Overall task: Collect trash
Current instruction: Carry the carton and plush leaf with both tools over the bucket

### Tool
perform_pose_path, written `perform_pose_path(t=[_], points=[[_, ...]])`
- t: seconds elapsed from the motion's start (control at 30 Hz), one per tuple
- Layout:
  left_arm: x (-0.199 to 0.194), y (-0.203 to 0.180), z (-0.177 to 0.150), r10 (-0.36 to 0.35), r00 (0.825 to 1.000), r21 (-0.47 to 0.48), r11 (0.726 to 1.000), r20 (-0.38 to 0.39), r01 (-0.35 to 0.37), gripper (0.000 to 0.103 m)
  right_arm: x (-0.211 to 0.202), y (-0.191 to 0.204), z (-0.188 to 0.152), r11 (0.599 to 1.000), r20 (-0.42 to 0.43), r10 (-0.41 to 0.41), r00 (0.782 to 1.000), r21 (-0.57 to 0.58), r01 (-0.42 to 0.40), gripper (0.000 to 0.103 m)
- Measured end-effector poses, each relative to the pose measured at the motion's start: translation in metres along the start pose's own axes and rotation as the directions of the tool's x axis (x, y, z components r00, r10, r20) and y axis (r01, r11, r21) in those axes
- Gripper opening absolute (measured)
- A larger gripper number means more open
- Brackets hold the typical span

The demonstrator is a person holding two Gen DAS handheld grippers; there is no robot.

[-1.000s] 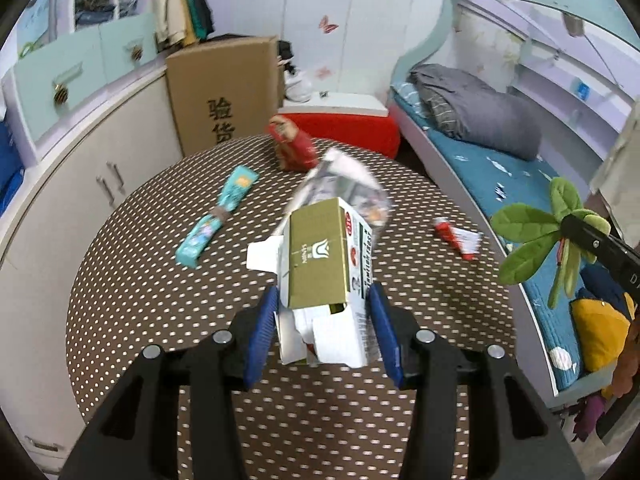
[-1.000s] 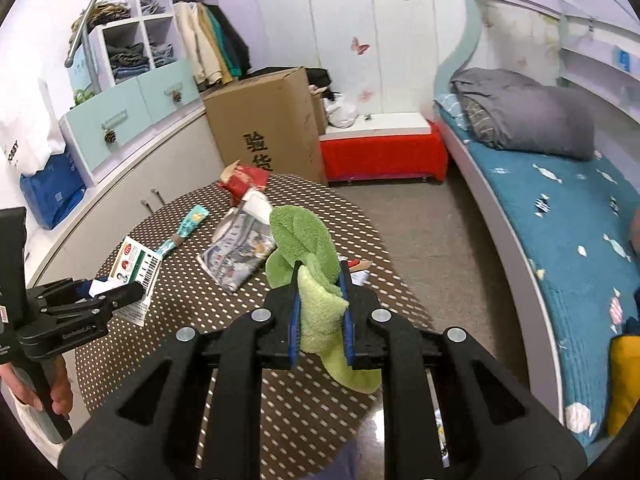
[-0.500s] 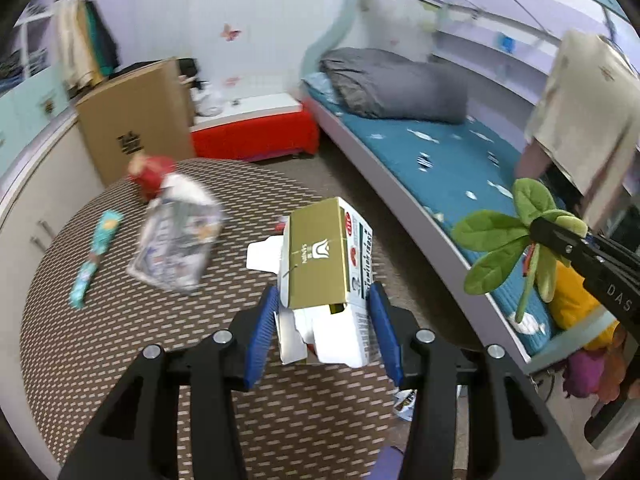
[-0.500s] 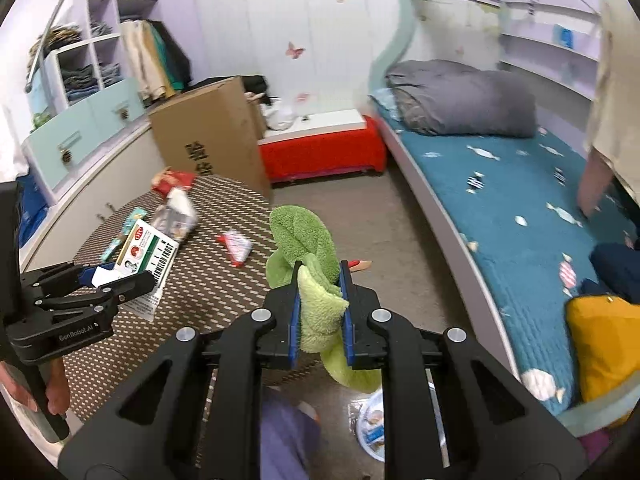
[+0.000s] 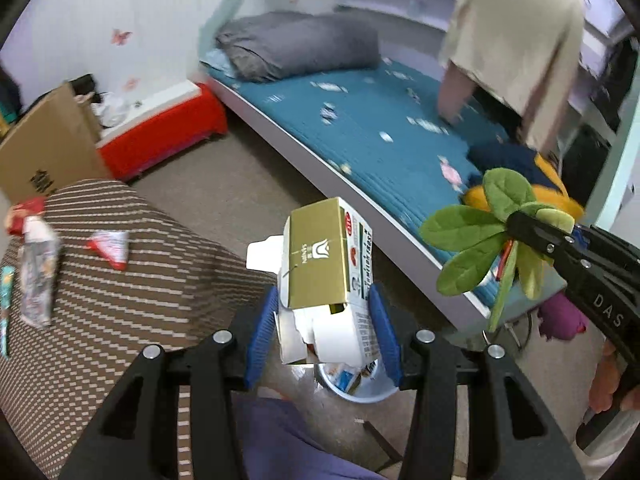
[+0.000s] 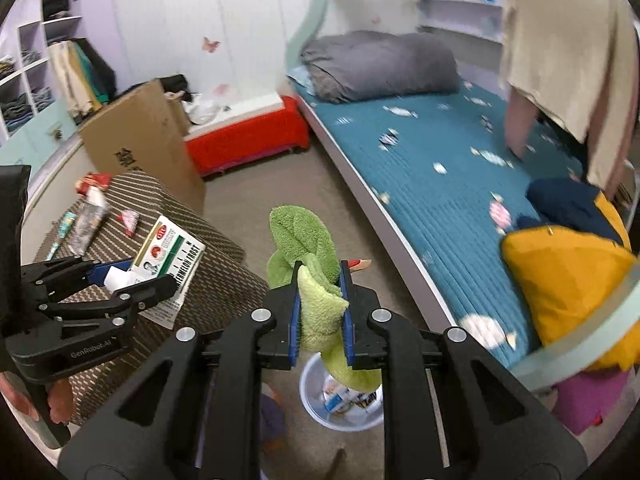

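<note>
My left gripper (image 5: 324,312) is shut on a torn gold-and-white carton (image 5: 320,264), its blue pads pressed on both sides. My right gripper (image 6: 320,292) is shut on a green plush leaf toy (image 6: 306,240). Both hang over the floor past the table edge, above a pale round trash bin (image 6: 344,424) with packaging in it; the bin (image 5: 360,398) shows just under the carton. In the right wrist view the left gripper (image 6: 148,274) and its carton (image 6: 168,248) are at the left. In the left wrist view the right gripper (image 5: 520,226) and plush (image 5: 472,240) are at the right.
The brown dotted table (image 5: 120,300) at the left holds a red-white wrapper (image 5: 110,242), a silvery packet (image 5: 38,276) and a red bag (image 5: 24,210). A blue bed (image 6: 440,168), a person in beige (image 6: 560,60), a cardboard box (image 6: 140,148) and a red bench (image 6: 244,140) surround the floor.
Both grippers have swung right, off the table and over the floor by the bed, each keeping its load. The trash bin has come into view beneath them.
</note>
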State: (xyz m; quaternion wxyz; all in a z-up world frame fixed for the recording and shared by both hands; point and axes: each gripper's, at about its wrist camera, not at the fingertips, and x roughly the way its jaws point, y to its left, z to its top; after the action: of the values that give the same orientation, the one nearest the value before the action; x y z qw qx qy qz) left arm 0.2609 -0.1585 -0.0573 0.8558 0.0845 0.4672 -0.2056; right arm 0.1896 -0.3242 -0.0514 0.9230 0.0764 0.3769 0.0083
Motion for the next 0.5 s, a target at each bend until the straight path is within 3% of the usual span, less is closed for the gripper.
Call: perform_pose_path(t=[0.2,0.5], points=[[0.053,-0.039,-0.009,-0.019,0.992,0.056,0.998,-0.123,0.026,0.046,0.028,-0.034,-0.037,0.997,-0.105,-0.028,0.994,0.071,0.036,0.016],[0.129,-0.079,-0.035,0.018,0.957,0.147,0.989,-0.291,0.026,0.046,0.083,-0.064,-0.097,0.984,-0.290,-0.041,0.956,0.153,0.088,0.016]])
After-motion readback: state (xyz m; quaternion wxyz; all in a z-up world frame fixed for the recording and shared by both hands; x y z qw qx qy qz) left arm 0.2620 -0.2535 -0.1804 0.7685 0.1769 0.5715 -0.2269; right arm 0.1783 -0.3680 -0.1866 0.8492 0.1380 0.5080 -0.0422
